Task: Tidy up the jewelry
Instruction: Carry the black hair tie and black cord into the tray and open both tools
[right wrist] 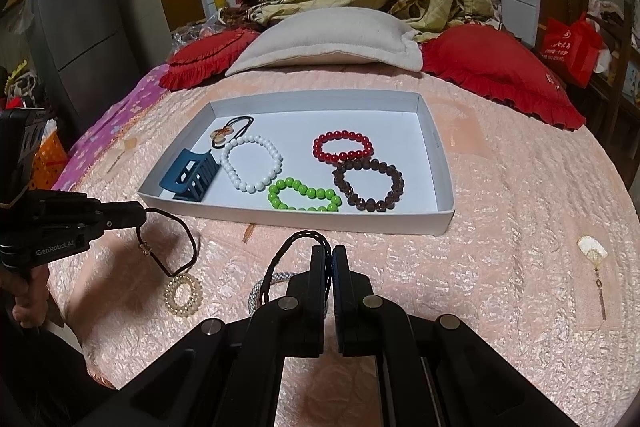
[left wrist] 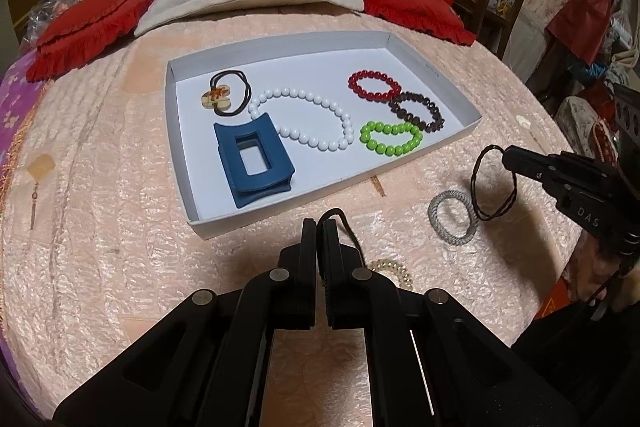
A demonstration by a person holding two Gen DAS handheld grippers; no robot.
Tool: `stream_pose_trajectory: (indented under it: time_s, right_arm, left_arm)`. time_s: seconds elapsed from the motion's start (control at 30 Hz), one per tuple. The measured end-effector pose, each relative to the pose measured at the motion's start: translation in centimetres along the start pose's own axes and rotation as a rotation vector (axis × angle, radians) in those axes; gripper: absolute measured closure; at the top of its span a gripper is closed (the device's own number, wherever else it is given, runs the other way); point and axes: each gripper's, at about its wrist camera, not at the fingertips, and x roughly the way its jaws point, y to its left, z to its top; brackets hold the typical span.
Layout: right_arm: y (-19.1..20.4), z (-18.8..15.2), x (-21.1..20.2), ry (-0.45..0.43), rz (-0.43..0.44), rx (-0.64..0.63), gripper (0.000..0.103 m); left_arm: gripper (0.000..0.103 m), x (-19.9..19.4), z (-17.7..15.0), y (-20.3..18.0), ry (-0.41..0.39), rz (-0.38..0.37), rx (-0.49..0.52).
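The white tray on the bed holds four bead bracelets: one white, one red, one brown, one green. It also holds one blue hair clip and one black hair tie. In front of the tray, the left gripper is clamped on a black cord carrying a gold coil ring. The right gripper is clamped on a dark twisted hair tie. One silver band lies nearby.
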Motion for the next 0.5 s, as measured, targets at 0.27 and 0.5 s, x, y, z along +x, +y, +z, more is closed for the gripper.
stream_pose_trajectory:
  time_s: [0.27,0.5]
  right_arm:
    - [0.0,0.3,-0.2,-0.007,0.003,0.005,0.1]
    - [0.2,0.4,-0.2,-0.006,0.003,0.002,0.1]
  left_arm:
    - [0.101,-0.6,0.6,-0.8,-0.025,-0.035,0.0]
    - [0.101,-0.5,0.9,-1.4,-0.026,-0.043,0.001]
